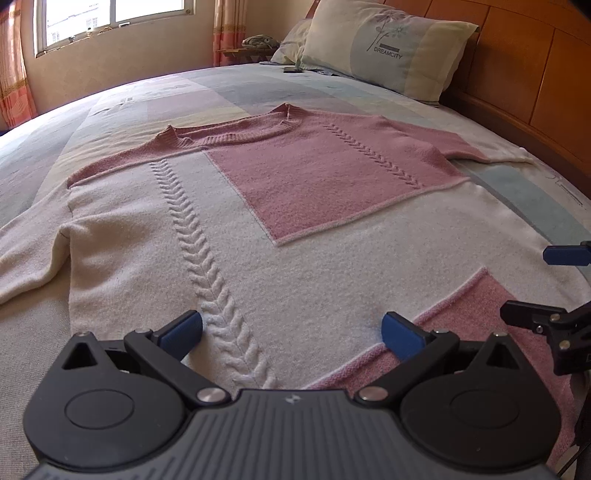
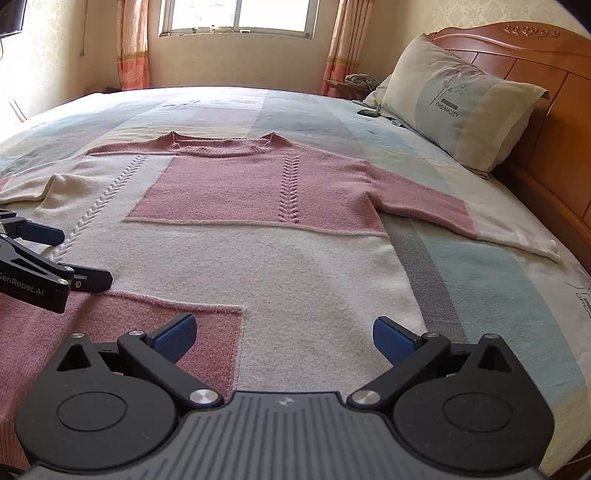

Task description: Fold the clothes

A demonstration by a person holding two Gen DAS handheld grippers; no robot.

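**Sweater lies flat, nothing is gripped yet**

The pink-and-cream sweater [image 2: 258, 236] lies spread on the bed [image 2: 480, 288], hem toward you. Your left gripper [image 1: 291, 332] and right gripper [image 2: 284, 334] hover over the hem, jaws apart and empty. If you pinch only the top layer, the knit may stretch and the fold can go crooked.

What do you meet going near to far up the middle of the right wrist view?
Right gripper → sweater's pink hem patch → white band → pink chest panel → collar → bedspread → window.
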